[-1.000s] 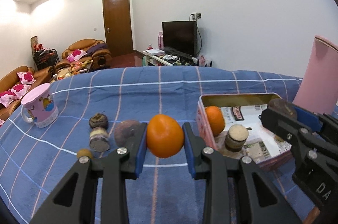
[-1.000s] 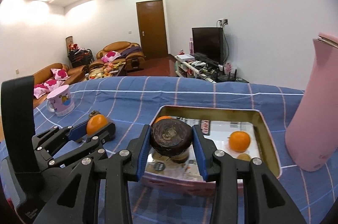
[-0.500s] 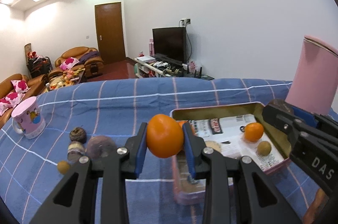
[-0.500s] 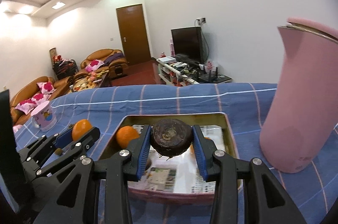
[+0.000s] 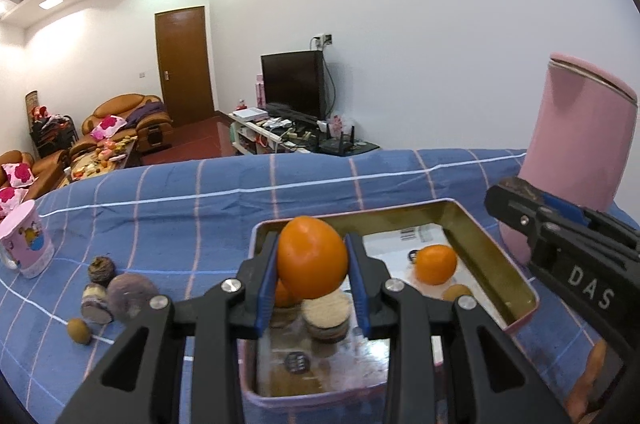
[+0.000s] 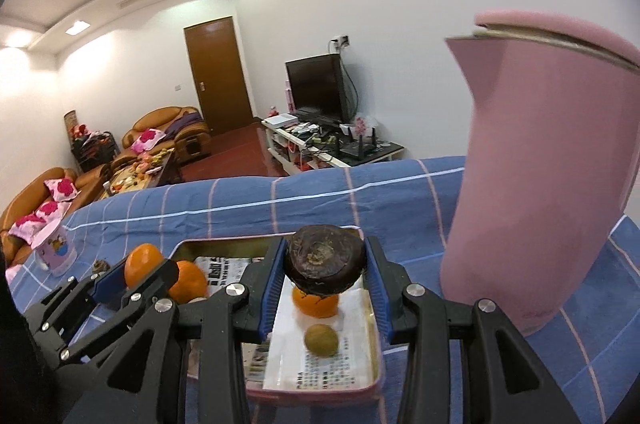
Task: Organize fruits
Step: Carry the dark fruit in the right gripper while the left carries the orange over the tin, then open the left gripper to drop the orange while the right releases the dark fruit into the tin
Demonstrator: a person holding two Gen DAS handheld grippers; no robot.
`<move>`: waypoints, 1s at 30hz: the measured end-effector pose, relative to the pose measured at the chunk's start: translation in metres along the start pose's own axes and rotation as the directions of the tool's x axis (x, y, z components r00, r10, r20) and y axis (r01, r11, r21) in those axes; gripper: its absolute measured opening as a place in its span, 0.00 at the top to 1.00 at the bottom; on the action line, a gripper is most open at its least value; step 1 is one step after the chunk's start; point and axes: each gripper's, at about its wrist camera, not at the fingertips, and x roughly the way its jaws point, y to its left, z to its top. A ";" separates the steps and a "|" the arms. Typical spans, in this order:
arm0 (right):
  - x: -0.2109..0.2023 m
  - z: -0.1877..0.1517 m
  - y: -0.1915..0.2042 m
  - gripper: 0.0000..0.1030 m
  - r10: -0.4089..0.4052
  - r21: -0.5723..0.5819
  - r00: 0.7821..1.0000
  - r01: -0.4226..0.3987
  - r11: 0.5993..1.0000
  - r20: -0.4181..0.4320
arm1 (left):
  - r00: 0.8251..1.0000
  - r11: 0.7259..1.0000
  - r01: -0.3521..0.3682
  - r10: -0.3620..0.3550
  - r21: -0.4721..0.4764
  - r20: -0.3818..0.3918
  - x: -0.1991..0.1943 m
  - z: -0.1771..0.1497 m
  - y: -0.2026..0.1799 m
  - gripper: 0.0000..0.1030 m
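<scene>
My left gripper (image 5: 312,266) is shut on an orange (image 5: 310,252) and hangs over the near left corner of the pink-walled tin (image 5: 494,248). Inside the tin lie another orange (image 5: 435,264), a small brown fruit (image 5: 456,291) and a round cut piece (image 5: 326,312). My right gripper (image 6: 326,266) is shut on a dark brown wrinkled fruit (image 6: 325,256) above the tin (image 6: 372,340), over an orange (image 6: 316,304) and a small greenish fruit (image 6: 321,340). Each gripper shows in the other's view: the right gripper (image 5: 518,194) and the left gripper (image 6: 140,270).
A tall pink jug (image 6: 540,184) stands just right of the tin. On the blue checked cloth to the left lie a dark fruit (image 5: 102,268), a purple round fruit (image 5: 130,296), a cut piece (image 5: 94,308) and a small brown fruit (image 5: 79,330). A pink mug (image 5: 24,244) stands farther left.
Both grippers have carried their fruits to the right, from beside the loose fruits to over the tin. The pink jug now looms close on the right. Both grips are unchanged.
</scene>
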 end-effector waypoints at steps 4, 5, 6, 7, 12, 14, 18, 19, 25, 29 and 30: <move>0.003 0.002 -0.008 0.60 -0.016 0.021 1.000 0.016 1.000 -0.006 | 1.000 1.000 0.015 -0.015 0.014 -0.007 0.004 0.002 -0.012 0.67; 0.004 0.002 -0.009 0.60 -0.020 0.021 1.000 0.020 1.000 -0.006 | 1.000 1.000 0.018 -0.017 0.020 -0.010 0.006 0.003 -0.014 0.67; 0.004 0.003 -0.010 0.60 -0.027 0.019 1.000 0.027 0.999 -0.004 | 1.000 1.000 0.019 -0.018 0.024 -0.011 0.007 0.004 -0.017 0.67; 0.004 0.003 -0.010 0.60 -0.038 0.015 0.999 0.038 0.999 -0.001 | 1.000 0.999 0.020 -0.020 0.029 -0.013 0.009 0.004 -0.020 0.67; 0.009 0.004 -0.012 0.60 -0.106 -0.017 0.994 0.107 0.994 0.021 | 1.000 0.999 0.014 -0.012 0.043 -0.028 0.014 0.005 -0.027 0.67; 0.013 0.005 -0.014 0.60 -0.123 -0.020 0.992 0.123 0.992 0.019 | 0.999 0.999 0.009 -0.007 0.047 -0.046 0.018 0.005 -0.029 0.67; 0.023 0.003 -0.016 0.60 -0.142 -0.030 0.990 0.142 0.989 -0.004 | 0.998 0.998 -0.008 0.012 0.059 -0.068 0.025 0.004 -0.029 0.67; 0.026 0.003 -0.016 0.60 -0.141 -0.033 0.990 0.141 0.989 -0.009 | 0.997 0.998 -0.012 0.017 0.061 -0.074 0.027 0.005 -0.029 0.67; 0.037 -0.001 -0.010 0.60 -0.121 -0.050 0.991 0.119 0.992 -0.050 | 0.995 0.997 -0.022 0.029 0.074 -0.094 0.034 0.005 -0.032 0.67; 0.045 -0.003 -0.004 0.60 -0.100 -0.076 0.992 0.094 0.993 -0.079 | 0.993 0.996 -0.023 0.033 0.087 -0.111 0.039 0.004 -0.033 0.67; 0.046 -0.005 -0.002 0.60 -0.093 -0.079 0.992 0.086 0.993 -0.084 | 0.993 0.996 -0.024 0.033 0.084 -0.111 0.039 0.004 -0.033 0.67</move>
